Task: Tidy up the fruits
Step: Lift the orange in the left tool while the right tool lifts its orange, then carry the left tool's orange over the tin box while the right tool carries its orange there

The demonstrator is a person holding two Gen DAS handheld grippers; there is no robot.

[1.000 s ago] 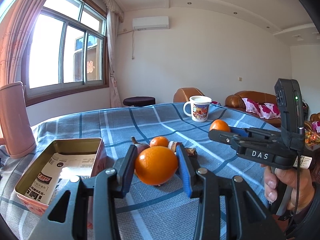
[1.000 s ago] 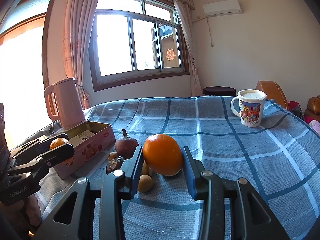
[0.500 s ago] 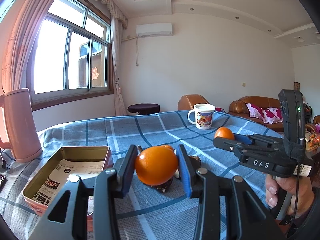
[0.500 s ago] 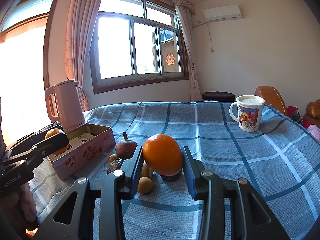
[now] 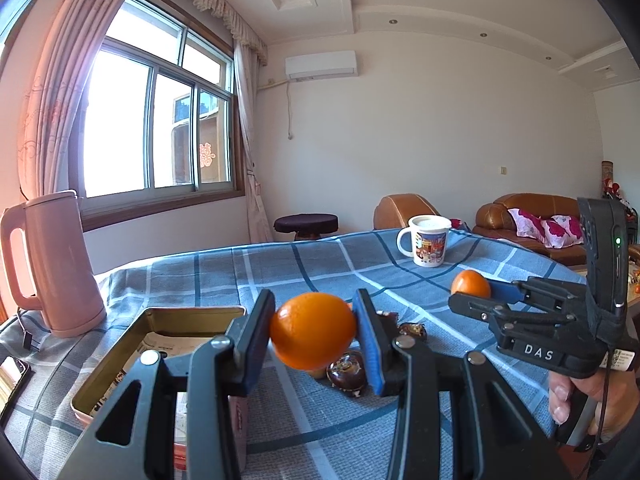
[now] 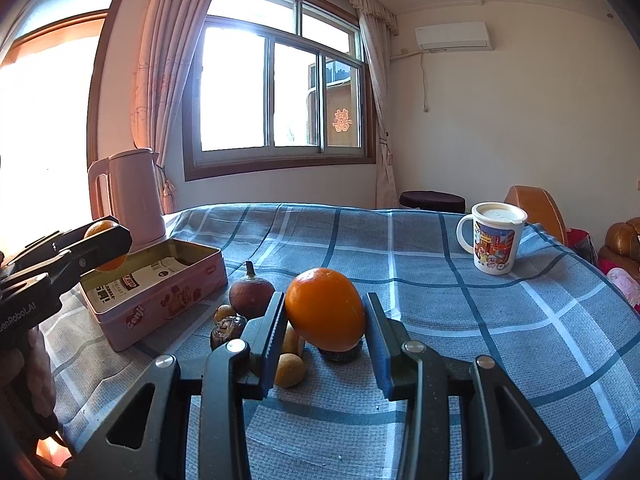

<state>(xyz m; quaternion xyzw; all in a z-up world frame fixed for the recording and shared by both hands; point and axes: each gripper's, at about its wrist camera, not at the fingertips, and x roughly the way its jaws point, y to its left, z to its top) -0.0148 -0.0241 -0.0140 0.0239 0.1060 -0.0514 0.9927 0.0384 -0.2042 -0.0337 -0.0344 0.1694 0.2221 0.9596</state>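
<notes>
In the left wrist view my left gripper (image 5: 314, 336) is shut on an orange (image 5: 314, 334), held above the table beside the open pink tin (image 5: 192, 311). My right gripper (image 5: 472, 292) shows at the right, a hand on its handle, clamping a second orange (image 5: 470, 283). In the right wrist view that right gripper (image 6: 325, 316) is shut on its orange (image 6: 325, 314) above the loose fruit. At the left edge the left gripper (image 6: 108, 246) holds its orange (image 6: 102, 228) over the tin's (image 6: 160, 304) near end.
On the blue checked cloth lie a dark red fruit with a stem (image 6: 251, 294), small yellow fruits (image 6: 289, 368) and brown dates (image 6: 228, 328). A pink kettle (image 6: 132, 200) stands behind the tin. A lidded mug (image 6: 496, 240) stands far right. A phone (image 5: 14, 372) lies at the left edge.
The left gripper has tipped upward and risen a little with its orange, now nearer the tin. The right gripper has stayed about where it was, still gripping its orange.
</notes>
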